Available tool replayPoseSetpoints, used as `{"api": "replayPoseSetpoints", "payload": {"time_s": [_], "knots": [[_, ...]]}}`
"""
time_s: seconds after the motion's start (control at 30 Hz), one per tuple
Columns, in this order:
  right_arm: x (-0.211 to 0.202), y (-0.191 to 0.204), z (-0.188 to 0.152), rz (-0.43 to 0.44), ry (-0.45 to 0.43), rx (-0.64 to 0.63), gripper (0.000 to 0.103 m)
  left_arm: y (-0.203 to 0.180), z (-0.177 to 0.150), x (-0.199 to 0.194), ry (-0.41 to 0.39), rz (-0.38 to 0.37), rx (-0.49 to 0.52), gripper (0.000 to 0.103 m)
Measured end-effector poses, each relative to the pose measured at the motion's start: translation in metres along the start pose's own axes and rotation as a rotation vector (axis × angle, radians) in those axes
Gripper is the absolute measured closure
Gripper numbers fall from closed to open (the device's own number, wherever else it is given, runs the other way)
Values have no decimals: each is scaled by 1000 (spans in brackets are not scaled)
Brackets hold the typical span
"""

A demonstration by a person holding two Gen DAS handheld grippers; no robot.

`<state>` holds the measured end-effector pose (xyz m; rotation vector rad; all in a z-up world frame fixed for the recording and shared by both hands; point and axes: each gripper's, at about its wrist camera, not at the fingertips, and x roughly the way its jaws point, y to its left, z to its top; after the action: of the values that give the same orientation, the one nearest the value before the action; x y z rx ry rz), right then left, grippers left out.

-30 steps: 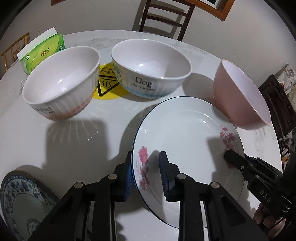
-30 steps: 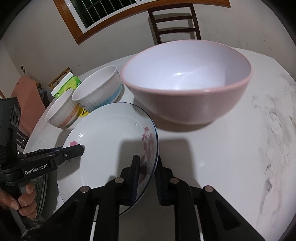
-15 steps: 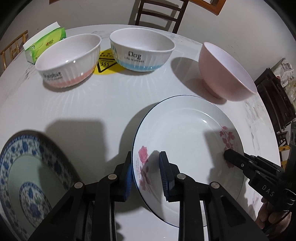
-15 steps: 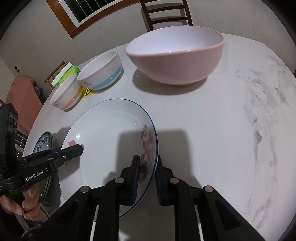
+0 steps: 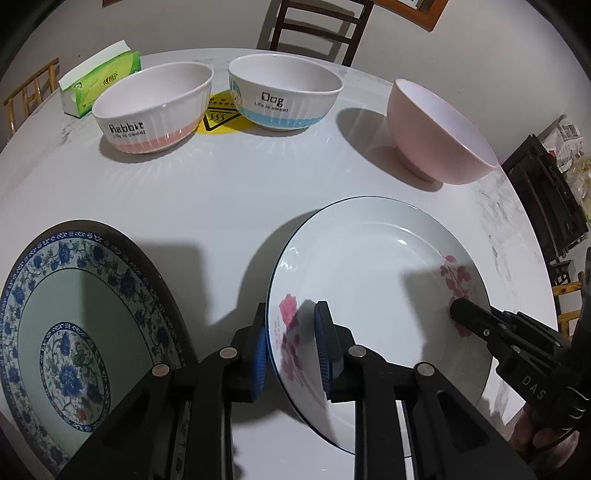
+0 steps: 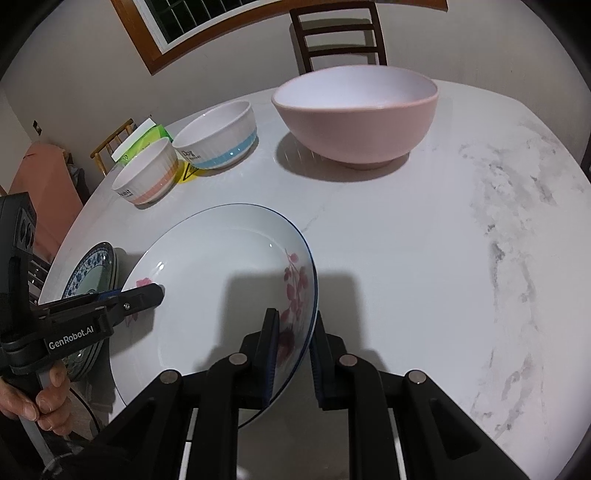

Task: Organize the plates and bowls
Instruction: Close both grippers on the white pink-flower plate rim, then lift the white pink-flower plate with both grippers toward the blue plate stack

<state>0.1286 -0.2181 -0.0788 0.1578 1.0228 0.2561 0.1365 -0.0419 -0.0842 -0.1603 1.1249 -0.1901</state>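
Observation:
A white plate with pink flowers (image 5: 369, 280) (image 6: 221, 280) hangs just above the table, held at opposite rims. My left gripper (image 5: 290, 347) has the near-left rim between its blue pads, and its jaws are closing on it. My right gripper (image 6: 293, 339) is shut on the right rim by the flower sprig. A blue-patterned plate (image 5: 74, 332) (image 6: 88, 273) lies to the left. At the far side stand the Rabbit bowl (image 5: 155, 107), the Dog bowl (image 5: 284, 92) and a pink bowl (image 5: 439, 136) (image 6: 358, 118).
The round marble table (image 5: 221, 184) also bears a green tissue pack (image 5: 99, 81) and a yellow warning sticker (image 5: 221, 118) between the two ribbed bowls. A wooden chair (image 5: 317, 26) stands behind the table. A hand (image 6: 37, 398) holds the left gripper's handle.
Both grippers have carried the floral plate away from the bowls, toward the near left. The bowls now look farther off, and the blue-patterned plate shows much more fully beside it.

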Motion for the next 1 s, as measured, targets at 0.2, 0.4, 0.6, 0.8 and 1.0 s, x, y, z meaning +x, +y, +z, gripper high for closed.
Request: {"api": "replayPoseSetpoints", "payload": {"time_s": [0.2, 0.4, 0.6, 0.8, 1.0], "knots": [[-8, 6, 2, -1, -18, -6, 87, 1, -3, -13, -19, -1, 3, 83], [-16, 11, 2, 8, -32, -15, 87, 6, -5, -28, -38, 6, -5, 83], [-22, 22, 2, 18, -35, -32, 87, 15, -8, -42, -47, 16, -19, 83], [-26, 40, 2, 37, -39, -62, 87, 28, -14, -57, -59, 26, -42, 84], [-26, 63, 2, 63, -41, -94, 87, 49, -22, -75, -88, 46, -82, 84]]}}
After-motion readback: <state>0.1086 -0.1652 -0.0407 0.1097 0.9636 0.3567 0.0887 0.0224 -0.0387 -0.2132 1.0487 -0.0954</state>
